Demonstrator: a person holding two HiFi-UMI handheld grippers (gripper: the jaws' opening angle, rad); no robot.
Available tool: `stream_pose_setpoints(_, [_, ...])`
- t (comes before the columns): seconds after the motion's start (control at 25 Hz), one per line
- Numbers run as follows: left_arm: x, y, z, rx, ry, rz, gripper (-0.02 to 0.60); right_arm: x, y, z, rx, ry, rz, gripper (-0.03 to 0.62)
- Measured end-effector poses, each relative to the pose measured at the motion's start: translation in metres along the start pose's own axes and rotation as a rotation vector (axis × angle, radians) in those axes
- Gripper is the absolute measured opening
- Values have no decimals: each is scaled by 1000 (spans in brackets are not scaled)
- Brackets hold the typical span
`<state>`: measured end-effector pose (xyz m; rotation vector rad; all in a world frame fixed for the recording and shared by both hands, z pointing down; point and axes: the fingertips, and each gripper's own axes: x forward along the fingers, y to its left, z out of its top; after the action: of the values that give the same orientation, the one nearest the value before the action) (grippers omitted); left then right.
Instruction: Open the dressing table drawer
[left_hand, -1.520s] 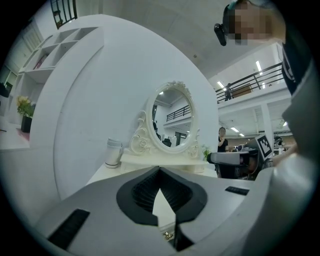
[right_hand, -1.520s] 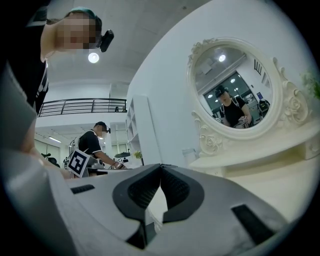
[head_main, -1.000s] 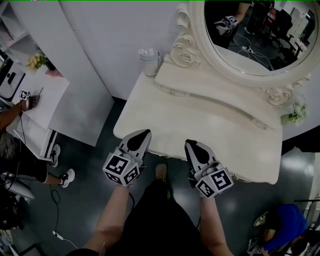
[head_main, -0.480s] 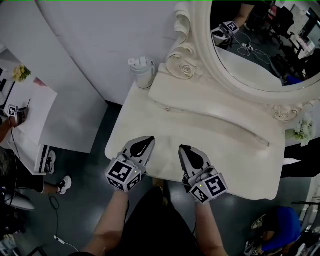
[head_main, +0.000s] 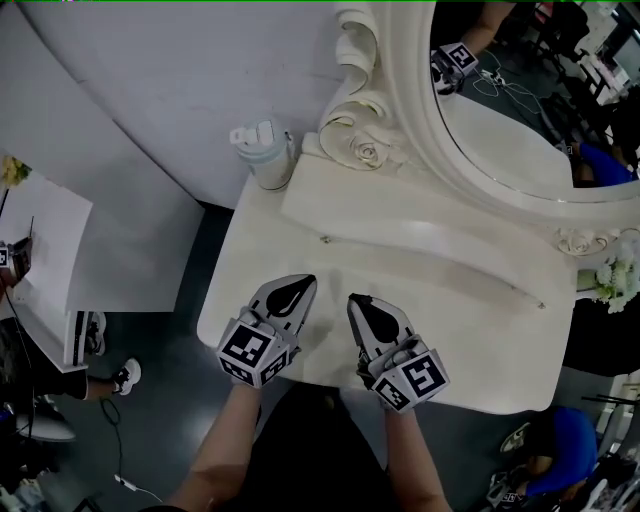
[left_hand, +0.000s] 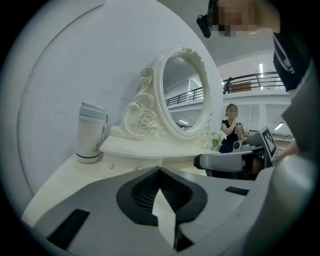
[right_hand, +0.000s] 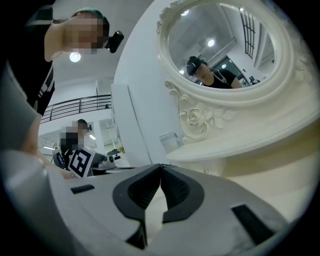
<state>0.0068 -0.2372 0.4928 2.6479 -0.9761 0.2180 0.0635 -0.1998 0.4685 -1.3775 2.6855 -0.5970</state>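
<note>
2 grippers poised over dressing table (head_main: 440, 300), drawer unopened.
Left gripper (head_main: 303, 283) and right gripper (head_main: 356, 302) are closed, empty; next, 1 likely must spread its jaws around a drawer knob (head_main: 325, 239).

No legible words or numbers, only square markers (head_main: 247, 349) on left gripper (head_main: 303, 282) and right gripper (head_main: 355, 299).

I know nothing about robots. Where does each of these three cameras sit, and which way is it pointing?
Head view: on the person's head, looking steeply down at the dressing table; the forearms, left tongs and right tongs show.
Left gripper view: on the left tongs, looking along their shut jaws at the mirror and white cup; the right tongs show at right.
Right gripper view: on the right tongs, looking up at the mirror; their shut jaws show below.
Shared: all three see the mirror.
</note>
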Motion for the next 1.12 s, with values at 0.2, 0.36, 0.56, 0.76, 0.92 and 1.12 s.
stream_pose_setpoints(0.2, [23,15,-5,-25,35,6,14,15,-16,-5,20,17,-12,6])
stream_pose_setpoints(0.36, [35,21,-7,-29,59,0,14,26,-23,-9,19,31,-26,6])
stream_pose_setpoints(0.56, [47,24,-10,-45,81,11,35,34,-29,-12,26,44,-19,6])
stream_pose_setpoints(0.76, [57,28,-18,-30,125,50,84,40,-37,-19,33,62,-3,6])
stream_pose_setpoints(0.92, [63,37,-23,-48,151,106,126,44,-45,-26,45,86,-12,6])
stream_pose_setpoints(1.12, [76,47,-26,-59,175,163,152,48,-52,-32,53,98,-16,6])
